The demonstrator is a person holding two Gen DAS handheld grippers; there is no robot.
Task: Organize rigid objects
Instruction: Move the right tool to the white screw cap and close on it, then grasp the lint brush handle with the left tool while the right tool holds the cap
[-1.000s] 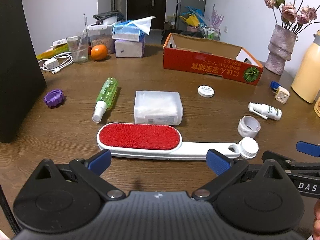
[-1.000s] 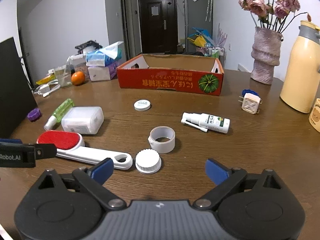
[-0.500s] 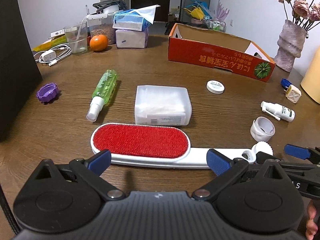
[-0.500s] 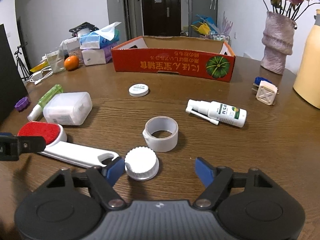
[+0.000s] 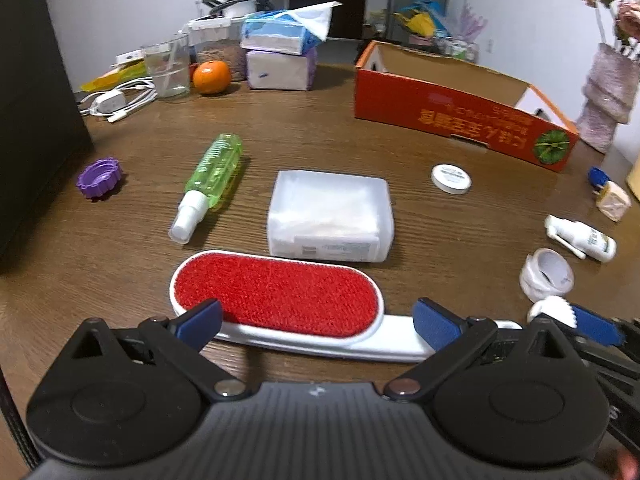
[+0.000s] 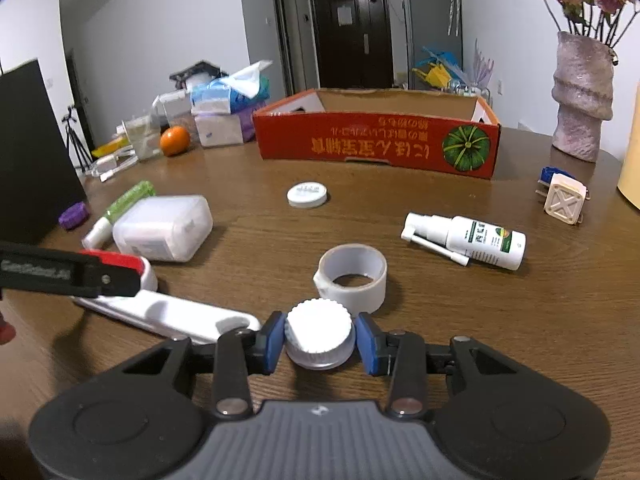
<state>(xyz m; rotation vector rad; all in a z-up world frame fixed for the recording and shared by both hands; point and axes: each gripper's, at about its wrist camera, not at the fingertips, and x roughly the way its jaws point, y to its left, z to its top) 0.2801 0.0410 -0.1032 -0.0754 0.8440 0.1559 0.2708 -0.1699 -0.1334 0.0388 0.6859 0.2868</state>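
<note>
My right gripper [image 6: 319,342] is shut on a white ribbed cap [image 6: 319,330] resting on the wooden table. My left gripper [image 5: 316,320] is open, its fingers straddling the red-and-white lint brush [image 5: 276,292], which lies flat; the brush handle [image 6: 168,314] also shows in the right wrist view. The open orange cardboard box [image 6: 376,140] stands at the back. A tape ring [image 6: 352,274], a white spray bottle [image 6: 468,240], a clear plastic box [image 5: 330,216], a green spray bottle [image 5: 212,180], a round white lid [image 6: 307,194] and a purple cap [image 5: 100,177] lie around.
A black panel [image 5: 28,120] stands at the left. A vase with flowers [image 6: 582,96], a small beige block [image 6: 564,200], tissue packs [image 5: 280,52], an orange [image 5: 211,76], a glass and cables [image 5: 120,100] crowd the table's back and right.
My right gripper moved forward and closed on the white ribbed cap. My left gripper moved forward over the lint brush, staying open.
</note>
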